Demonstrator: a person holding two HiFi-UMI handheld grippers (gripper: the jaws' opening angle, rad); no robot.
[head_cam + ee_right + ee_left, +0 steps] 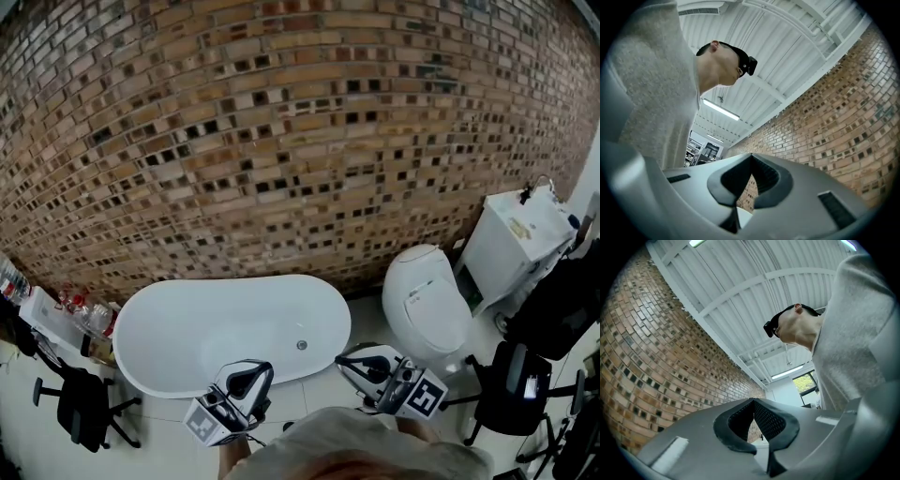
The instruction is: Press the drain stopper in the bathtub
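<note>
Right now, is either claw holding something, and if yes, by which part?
Nothing is held. The left claw and the right claw are both shut with nothing between the jaws. The drain stopper sits untouched in the bathtub.

Bathtub (187, 328) along brick wall (281, 141), toilet (427, 300) to its right.
Drain stopper (302, 345) in the tub's right end. Left gripper (246, 377) over near rim; right gripper (364, 366) just right of the tub, before the toilet.
</note>
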